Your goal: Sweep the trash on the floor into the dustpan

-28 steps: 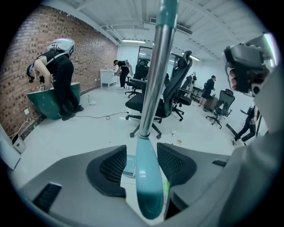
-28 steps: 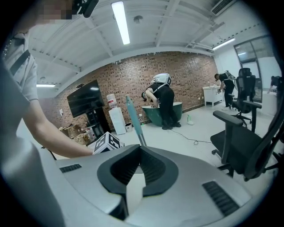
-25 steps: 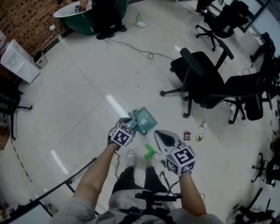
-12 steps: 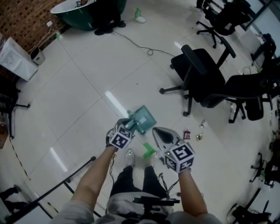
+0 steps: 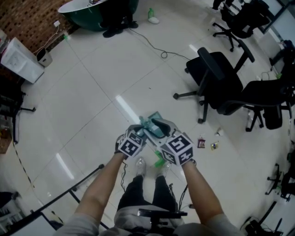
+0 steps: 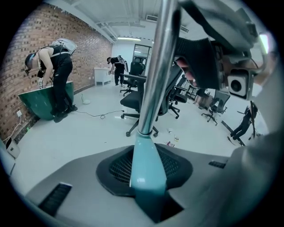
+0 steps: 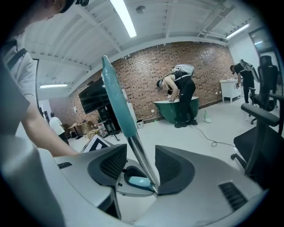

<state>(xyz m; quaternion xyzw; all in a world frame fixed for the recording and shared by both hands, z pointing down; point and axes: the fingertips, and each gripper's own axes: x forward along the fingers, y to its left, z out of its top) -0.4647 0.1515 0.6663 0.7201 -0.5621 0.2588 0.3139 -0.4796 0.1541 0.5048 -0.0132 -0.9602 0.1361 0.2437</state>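
Observation:
An upright metal pole [image 6: 155, 75] with a teal socket [image 6: 144, 164] stands between the pads of my left gripper [image 6: 144, 173], which is shut on it. In the head view the left gripper [image 5: 141, 130] is at the teal dustpan [image 5: 154, 120]. My right gripper [image 5: 157, 125] sits close beside it; its jaws have just been opening. In the right gripper view the pole [image 7: 138, 153] and its teal grip [image 7: 117, 102] pass between the open pads of the right gripper [image 7: 137, 167] without being pressed. Small pieces of trash [image 5: 201, 143] [image 6: 171, 143] lie on the floor to the right.
Black office chairs [image 5: 216, 78] stand beyond the trash on the right. A cable [image 5: 152, 44] runs toward a green tub [image 5: 99, 14] where a person [image 7: 179, 97] bends over. A white box [image 5: 20, 62] is at left, a black stand leg [image 5: 69, 193] near my feet.
The right gripper has swung left and forward from beside my body to the pole, next to the left gripper, and its jaws have opened around it. The left gripper has stayed put.

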